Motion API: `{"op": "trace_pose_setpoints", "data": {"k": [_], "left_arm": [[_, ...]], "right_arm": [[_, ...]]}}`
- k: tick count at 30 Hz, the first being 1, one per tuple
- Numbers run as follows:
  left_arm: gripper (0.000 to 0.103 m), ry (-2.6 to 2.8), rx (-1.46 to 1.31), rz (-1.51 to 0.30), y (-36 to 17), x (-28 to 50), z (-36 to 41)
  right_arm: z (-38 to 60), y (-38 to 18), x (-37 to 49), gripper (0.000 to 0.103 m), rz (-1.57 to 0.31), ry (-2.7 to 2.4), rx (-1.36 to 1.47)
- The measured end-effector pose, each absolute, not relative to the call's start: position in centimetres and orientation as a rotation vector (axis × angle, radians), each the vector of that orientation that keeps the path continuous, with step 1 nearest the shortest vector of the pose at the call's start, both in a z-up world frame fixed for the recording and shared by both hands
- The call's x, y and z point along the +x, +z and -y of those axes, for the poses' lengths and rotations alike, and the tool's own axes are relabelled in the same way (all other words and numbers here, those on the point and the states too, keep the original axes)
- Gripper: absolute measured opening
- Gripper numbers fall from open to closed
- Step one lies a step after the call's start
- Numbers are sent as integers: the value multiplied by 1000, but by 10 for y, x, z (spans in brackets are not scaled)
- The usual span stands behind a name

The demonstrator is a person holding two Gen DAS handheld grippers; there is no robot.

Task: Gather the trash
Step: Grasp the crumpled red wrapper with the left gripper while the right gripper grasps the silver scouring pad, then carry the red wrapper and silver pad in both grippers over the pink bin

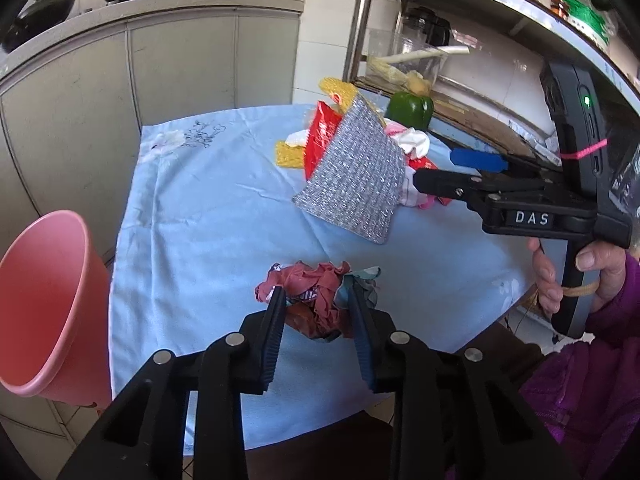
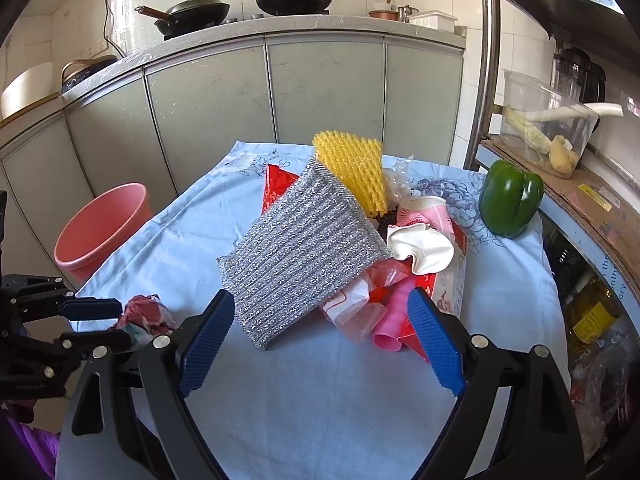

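Crumpled paper wad (image 1: pixel 320 300) on desk (image 1: pixel 200 208) near front edge: light, soft, crushable. Left gripper (image 1: pixel 318 312) clenched across its middle; right gripper (image 2: pixel 320 336) released.

The near strip of the blue cloth (image 2: pixel 320 400) lies bare and open to a hand; farther in, the silver scouring pad (image 2: pixel 304 256) leans over a heap of wrappers (image 2: pixel 400 292), blocking the middle. The pink bin (image 2: pixel 100 232) stands off the table's left edge; the green pepper (image 2: pixel 510 200) and the shelf frame (image 2: pixel 486 60) crowd the right.
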State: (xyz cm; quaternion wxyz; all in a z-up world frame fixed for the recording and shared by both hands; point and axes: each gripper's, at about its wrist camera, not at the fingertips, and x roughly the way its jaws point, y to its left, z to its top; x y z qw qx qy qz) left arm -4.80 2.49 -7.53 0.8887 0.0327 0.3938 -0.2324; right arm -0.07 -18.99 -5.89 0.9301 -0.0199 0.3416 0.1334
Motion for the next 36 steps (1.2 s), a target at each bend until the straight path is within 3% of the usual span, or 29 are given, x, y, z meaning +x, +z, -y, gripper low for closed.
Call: {"op": "trace_pose_setpoints", "data": {"k": [5,6,7,15,20,24,26,28,36], "left_arm": [[29,-452,5,-787,-66,-47,-41],[10,-451,-2,-783,-66,-46,-43],[6,-445,-16,-793,-65,-44,-46],[6,-440,-66,-799,-70,-41,-57],[6,-418,-84,-797,-68,-38,-63],[6,-415,-94,-799,-68,-36,-65],[6,-418,-102,-795,-67,-36,-65],[6,-421,-104,-788,-66,-36,-64],[5,-418,-125,-765,-60,-40,-68]], "right_arm": [[200,-53,9,89,-676,262,-29],[202,-50,12,89,-664,260,-27],[204,-48,17,89,-653,260,-25],[200,-52,59,87,-676,338,-11],[193,-66,74,53,-759,385,-13],[194,-69,69,17,-770,377,-12],[200,-66,64,14,-766,377,18],[203,-61,57,1,-758,390,28],[209,-35,39,0,-697,429,44]]}}
